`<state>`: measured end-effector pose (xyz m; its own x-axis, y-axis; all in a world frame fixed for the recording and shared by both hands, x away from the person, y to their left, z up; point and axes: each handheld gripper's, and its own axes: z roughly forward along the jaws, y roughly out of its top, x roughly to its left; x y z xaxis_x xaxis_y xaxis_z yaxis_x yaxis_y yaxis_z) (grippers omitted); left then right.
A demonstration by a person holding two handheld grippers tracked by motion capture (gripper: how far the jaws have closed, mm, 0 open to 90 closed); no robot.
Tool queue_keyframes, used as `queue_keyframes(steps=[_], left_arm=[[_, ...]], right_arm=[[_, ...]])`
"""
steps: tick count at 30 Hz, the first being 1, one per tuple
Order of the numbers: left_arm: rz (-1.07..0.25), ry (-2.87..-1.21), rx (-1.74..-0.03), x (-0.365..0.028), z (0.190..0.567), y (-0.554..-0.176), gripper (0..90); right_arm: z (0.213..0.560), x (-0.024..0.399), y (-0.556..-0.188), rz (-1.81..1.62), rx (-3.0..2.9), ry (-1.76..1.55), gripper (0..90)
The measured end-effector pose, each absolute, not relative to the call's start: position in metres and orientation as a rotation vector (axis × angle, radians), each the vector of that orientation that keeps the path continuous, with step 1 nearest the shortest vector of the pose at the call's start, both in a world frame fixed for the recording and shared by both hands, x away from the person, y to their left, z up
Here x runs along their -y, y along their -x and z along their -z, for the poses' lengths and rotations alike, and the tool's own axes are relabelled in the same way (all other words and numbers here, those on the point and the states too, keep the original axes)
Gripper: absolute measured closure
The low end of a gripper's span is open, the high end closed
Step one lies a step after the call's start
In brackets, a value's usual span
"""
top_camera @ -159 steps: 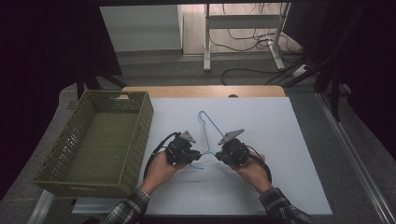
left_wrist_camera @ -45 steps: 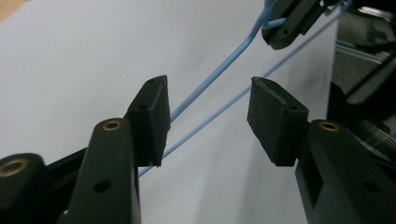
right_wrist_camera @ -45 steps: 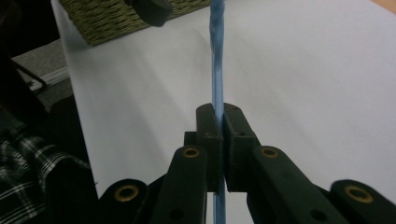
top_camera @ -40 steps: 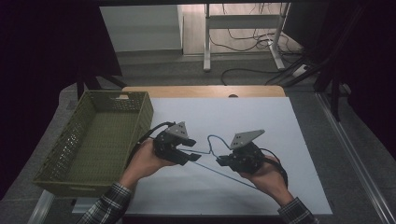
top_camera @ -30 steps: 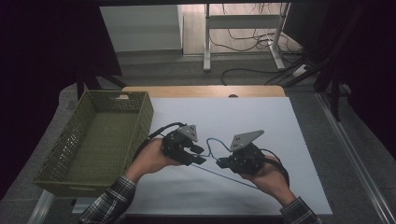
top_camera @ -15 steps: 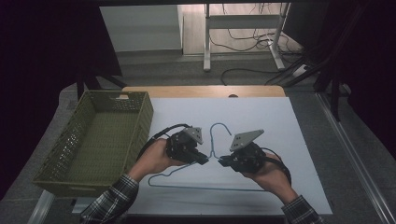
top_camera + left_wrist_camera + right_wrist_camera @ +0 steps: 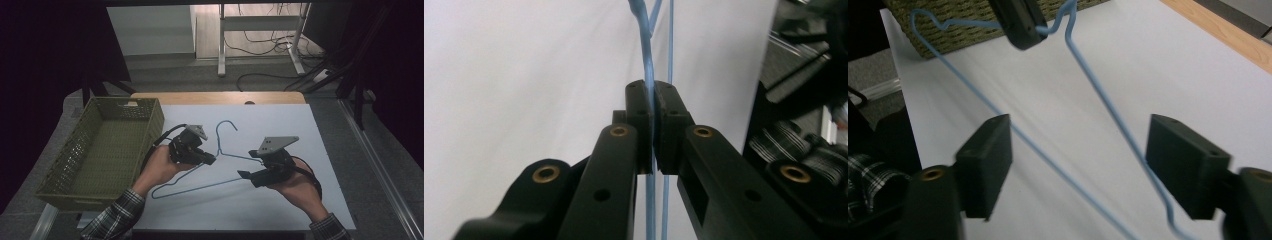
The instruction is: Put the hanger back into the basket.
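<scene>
Over the tabletop (image 7: pixel 320 125), my left tool (image 7: pixel 209 160) pinches the hanger (image 7: pixel 226 125), its wire half hidden between the pads, while my right tool (image 7: pixel 245 175) has just spread open.

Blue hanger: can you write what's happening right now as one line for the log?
left gripper: shut on blue hanger | right gripper: jaws just opening, hanger wires between, unpressed | green basket: beside

No readable text — none anywhere.
</scene>
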<state>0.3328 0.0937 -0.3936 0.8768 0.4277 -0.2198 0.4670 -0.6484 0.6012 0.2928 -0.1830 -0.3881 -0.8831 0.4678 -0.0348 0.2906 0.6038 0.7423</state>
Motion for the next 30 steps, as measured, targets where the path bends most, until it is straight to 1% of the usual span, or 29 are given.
queue_keyframes(steps=[5,9,11,13,21,26,27,30], left_arm=[[0.061,-2.318,-0.708,-0.108,0.389,-0.334,87.4],[0.042,-2.298,-0.738,-0.120,0.382,-0.334,87.4],[0.032,-2.299,-0.742,-0.123,0.380,-0.334,87.4],[0.019,-2.269,-0.776,-0.133,0.374,-0.333,87.4],[-0.022,-2.219,-0.843,-0.161,0.355,-0.333,87.4],[-0.097,-2.173,-0.913,-0.192,0.334,-0.330,87.4],[-0.097,-2.173,-0.913,-0.192,0.334,-0.330,87.4],[-0.160,-2.155,-0.964,-0.218,0.323,-0.327,87.4]], right_arm=[[0.393,0.188,-0.288,-1.168,-2.586,-0.678,13.1],[0.400,0.192,-0.283,-1.189,-2.579,-0.728,8.3],[0.402,0.194,-0.282,-1.193,-2.574,-0.745,7.6],[0.408,0.199,-0.279,-1.192,-2.568,-0.777,5.0],[0.419,0.214,-0.275,-1.228,-2.530,-0.885,2.4],[0.423,0.224,-0.272,-1.239,-2.494,-0.926,2.2],[0.423,0.225,-0.272,-1.242,-2.485,-0.930,2.1],[0.424,0.230,-0.270,-1.254,-2.469,-0.950,1.8]])
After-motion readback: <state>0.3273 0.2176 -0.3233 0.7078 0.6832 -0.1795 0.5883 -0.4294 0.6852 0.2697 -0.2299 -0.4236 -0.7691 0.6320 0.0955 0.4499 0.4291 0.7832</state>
